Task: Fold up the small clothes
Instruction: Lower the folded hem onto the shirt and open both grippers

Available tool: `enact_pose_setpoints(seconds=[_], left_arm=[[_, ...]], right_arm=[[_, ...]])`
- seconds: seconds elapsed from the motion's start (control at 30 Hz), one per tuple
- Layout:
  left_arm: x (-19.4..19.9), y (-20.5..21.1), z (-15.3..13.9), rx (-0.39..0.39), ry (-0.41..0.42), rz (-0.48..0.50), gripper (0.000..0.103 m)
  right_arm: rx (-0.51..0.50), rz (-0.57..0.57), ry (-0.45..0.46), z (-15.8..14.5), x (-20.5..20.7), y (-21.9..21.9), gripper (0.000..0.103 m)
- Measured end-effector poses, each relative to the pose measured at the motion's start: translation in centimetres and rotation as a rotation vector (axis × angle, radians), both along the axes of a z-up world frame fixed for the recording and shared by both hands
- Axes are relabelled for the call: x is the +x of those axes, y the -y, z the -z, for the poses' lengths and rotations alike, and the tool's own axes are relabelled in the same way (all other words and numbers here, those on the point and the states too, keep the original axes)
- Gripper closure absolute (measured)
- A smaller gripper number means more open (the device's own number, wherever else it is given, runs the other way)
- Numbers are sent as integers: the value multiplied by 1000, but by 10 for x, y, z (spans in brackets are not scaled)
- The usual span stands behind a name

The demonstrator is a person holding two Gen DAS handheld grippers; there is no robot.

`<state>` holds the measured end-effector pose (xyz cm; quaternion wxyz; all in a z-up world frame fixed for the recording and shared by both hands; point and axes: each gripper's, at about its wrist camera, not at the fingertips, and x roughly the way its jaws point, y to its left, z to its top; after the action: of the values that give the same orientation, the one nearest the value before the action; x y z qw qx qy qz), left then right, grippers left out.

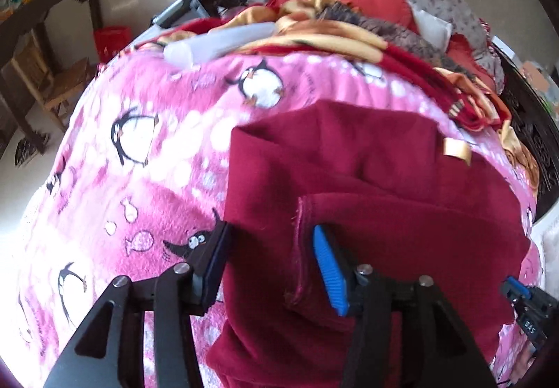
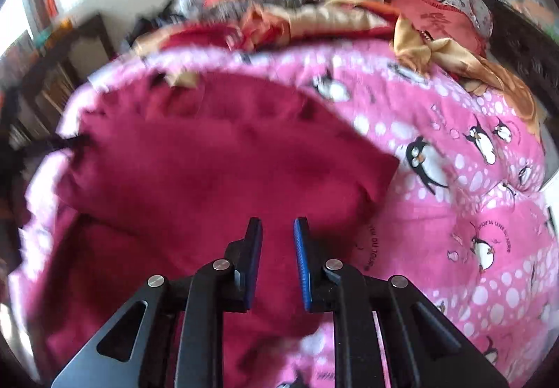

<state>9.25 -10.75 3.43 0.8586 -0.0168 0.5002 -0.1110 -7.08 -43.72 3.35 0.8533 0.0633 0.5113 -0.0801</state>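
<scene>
Left hand-held gripper (image 1: 269, 250) open, angled down over maroon garment (image 1: 367, 178).

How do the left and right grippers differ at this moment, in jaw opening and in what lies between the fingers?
The left gripper stands wide open, while the right gripper leaves only a narrow gap. A raised fold of the dark red garment sits between the left gripper's fingers; the gap between the right gripper's fingers looks empty, with the garment lying flat beneath. Both hang over the same garment on the pink penguin blanket, and neither is clamped on it.
</scene>
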Motion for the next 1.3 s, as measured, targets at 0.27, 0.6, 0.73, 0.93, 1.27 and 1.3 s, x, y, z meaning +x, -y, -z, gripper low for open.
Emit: enact_pose_setpoints(seconds=[0.27,0.6,0.73,0.93,1.27,1.3], left_arm=[[-32,-18,-24,-17,17,24,50],[-103,-28,-43,-94,-21,88,29],[-133,-33,-45,-99,-43,133,25],[-167,-47,-43,-85,-58,168,25],[-211,-80,-44,-84,-90,130,25],[-218,-82,-42,-80,-104,139,25]], right_arm=[[60,-13,57,-29,-30,-2,98],[76,-19,-2,-21,-46,-10,92],[211,-110,-15,-38,-88,-9,81],[358,-191,19,-45,-165,-17,64],[322,-260,-43,-27,-210,-70,103],[326,-281,-22,-36,-219,-71,103]])
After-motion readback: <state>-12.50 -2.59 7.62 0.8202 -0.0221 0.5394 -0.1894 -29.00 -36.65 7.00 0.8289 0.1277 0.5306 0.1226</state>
